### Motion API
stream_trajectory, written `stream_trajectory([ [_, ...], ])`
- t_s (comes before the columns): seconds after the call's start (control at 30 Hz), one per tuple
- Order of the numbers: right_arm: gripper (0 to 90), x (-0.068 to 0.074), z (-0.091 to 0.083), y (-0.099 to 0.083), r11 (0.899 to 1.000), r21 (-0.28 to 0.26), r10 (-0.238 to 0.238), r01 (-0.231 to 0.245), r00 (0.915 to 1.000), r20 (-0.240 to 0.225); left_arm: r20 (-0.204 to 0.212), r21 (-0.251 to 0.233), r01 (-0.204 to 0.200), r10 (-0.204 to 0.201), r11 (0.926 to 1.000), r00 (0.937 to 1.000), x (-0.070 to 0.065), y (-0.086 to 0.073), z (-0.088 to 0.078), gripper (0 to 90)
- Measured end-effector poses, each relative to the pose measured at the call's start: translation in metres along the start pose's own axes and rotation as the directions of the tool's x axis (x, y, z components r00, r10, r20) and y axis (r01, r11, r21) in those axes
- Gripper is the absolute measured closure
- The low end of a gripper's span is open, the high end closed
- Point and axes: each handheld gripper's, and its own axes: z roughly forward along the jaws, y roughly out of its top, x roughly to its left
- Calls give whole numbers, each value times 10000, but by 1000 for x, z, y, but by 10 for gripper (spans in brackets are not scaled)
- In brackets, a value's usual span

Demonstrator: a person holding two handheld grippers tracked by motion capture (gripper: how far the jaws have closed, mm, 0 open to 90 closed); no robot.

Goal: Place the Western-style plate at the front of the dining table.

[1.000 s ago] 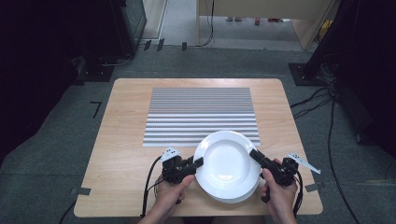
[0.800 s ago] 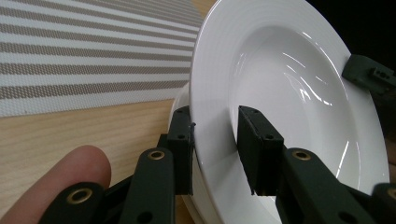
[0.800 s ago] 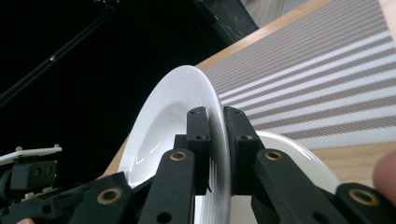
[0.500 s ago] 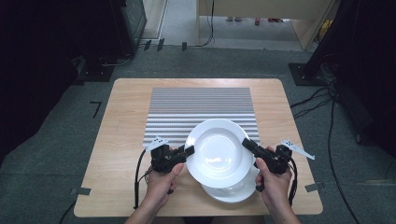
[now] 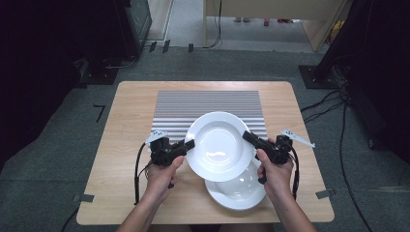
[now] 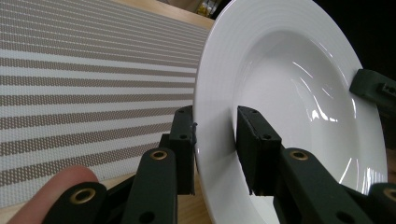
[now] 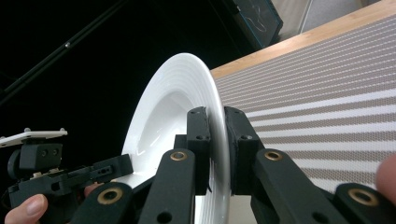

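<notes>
A white deep plate (image 5: 220,145) hangs above the table, held by both grippers at opposite rims. My left gripper (image 5: 189,144) is shut on its left rim, and in the left gripper view the pads (image 6: 254,140) pinch the plate (image 6: 289,93) rim. On the right rim sits my right gripper (image 5: 247,137), shut on it; the right gripper view has the plate (image 7: 173,112) edge-on between the jaws. A second white plate (image 5: 239,188) lies on the table below, partly hidden by the lifted one.
A striped placemat (image 5: 208,108) covers the middle and far part of the wooden table (image 5: 130,121). Cables trail from both grippers along the forearms. Dark equipment and cables (image 5: 338,101) surround the table on the grey floor.
Both grippers have carried the top plate up and away from me, toward the placemat. The plate beneath it has come into sight on the table.
</notes>
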Motion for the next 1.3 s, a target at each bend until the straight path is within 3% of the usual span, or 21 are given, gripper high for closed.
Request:
stream_trajectory([
  [0.27, 839, -3, 22, 13, 9996, 249, -103, 110, 9995, -284, 64, 40, 183, -183, 9998, 9998, 19, 11, 9, 693],
  [0.77, 820, -20, 64, 29, 9974, 656, -307, 305, 9995, 23, -611, 192, 144, -132, 9997, 9980, 39, 35, 30, 688],
  [0.93, 807, -29, 78, 33, 9968, 776, -206, 191, 9996, 183, -906, 237, -94, 116, 9997, 9958, 44, 43, 40, 686],
  [1.1, 810, -36, 89, 34, 9961, 868, -182, 163, 9996, 220, -1130, 433, 23, 26, 9991, 9936, 54, 49, 51, 684],
  [1.3, 803, -52, 104, 29, 9940, 1049, 283, -323, 9988, 389, -1414, 629, 178, -88, 9979, 9899, 63, 54, 63, 687],
])
